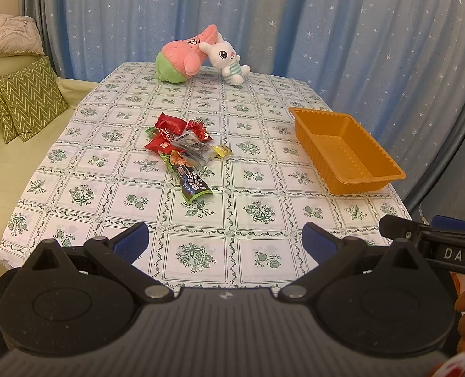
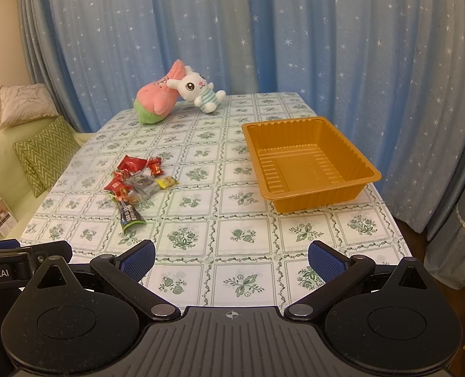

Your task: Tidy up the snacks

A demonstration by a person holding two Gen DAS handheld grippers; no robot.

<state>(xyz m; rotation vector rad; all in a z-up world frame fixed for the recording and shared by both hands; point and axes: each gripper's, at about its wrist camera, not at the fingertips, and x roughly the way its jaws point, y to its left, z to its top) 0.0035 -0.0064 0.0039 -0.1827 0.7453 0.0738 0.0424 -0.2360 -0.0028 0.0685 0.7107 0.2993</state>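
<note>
A pile of snack packets (image 1: 182,147) lies mid-table: red wrappers, a clear packet, a small yellow candy (image 1: 221,150) and a long green-and-black packet (image 1: 193,183). The pile also shows in the right wrist view (image 2: 135,185). An empty orange plastic tray (image 1: 347,149) stands to the right of the pile, seen closer in the right wrist view (image 2: 307,163). My left gripper (image 1: 224,240) is open and empty, over the table's near edge, well short of the pile. My right gripper (image 2: 230,259) is open and empty, also at the near edge.
A pink-and-green plush (image 1: 182,58) and a white bunny plush (image 1: 227,59) lie at the table's far end. A green sofa with cushions (image 1: 28,100) stands to the left. Blue star curtains (image 1: 326,25) hang behind. The floral tablecloth (image 1: 257,210) covers the table.
</note>
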